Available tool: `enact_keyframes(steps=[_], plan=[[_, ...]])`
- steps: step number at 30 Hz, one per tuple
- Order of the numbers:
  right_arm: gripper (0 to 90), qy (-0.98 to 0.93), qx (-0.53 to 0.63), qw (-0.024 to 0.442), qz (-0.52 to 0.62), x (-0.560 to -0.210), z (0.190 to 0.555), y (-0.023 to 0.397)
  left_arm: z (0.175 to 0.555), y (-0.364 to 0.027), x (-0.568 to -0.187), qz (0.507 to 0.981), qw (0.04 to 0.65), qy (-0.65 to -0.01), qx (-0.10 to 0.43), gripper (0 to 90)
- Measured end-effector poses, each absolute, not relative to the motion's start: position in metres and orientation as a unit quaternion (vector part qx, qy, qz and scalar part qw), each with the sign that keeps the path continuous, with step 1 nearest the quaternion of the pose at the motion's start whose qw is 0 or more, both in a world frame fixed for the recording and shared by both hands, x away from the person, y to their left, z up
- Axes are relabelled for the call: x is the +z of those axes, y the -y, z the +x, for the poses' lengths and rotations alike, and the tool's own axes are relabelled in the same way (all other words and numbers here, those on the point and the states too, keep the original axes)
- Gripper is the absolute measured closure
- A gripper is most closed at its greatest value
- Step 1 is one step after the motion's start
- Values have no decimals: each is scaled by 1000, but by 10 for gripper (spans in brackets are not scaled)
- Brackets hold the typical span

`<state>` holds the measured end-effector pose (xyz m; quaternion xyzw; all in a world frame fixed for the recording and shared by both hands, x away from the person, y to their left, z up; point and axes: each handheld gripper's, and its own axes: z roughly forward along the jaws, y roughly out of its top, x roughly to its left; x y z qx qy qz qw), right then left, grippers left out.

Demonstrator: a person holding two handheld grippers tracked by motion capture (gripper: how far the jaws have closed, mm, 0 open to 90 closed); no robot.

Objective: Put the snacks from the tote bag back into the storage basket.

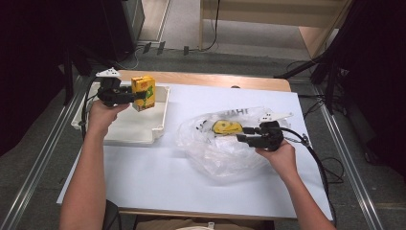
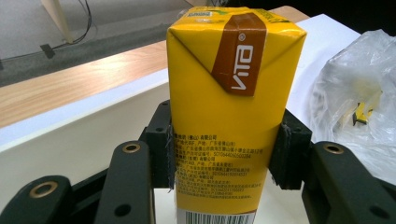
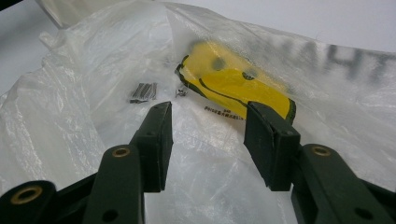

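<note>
The yellow drink carton is showing "VITA" in white letters on its brown strip, with small print too fine to read and a barcode lower down; the clear plastic bag is carrying large grey letters reading "HT", mirrored through the film

A light wooden table covered by a white sheet stands on a grey carpeted floor. Metal rails run along the floor on both sides of the table. Black curtains darken the left and right edges of the room. Beyond the table, pale wooden furniture stands on the floor, with thin black cables trailing near it. The light is even and soft.
</note>
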<state>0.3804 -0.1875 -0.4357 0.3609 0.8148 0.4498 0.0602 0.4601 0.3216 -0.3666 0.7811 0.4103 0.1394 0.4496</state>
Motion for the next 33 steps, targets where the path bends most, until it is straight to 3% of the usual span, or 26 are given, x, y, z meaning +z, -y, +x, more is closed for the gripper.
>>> enact_keyframes(steps=[18, 33], plan=[[524, -810, 450, 65, 370, -437, 376, 194, 480, -304, -403, 797, 431, -403, 131, 527], [524, -817, 441, 64, 367, -440, 376, 192, 474, -300, -417, 806, 418, -394, 139, 525]])
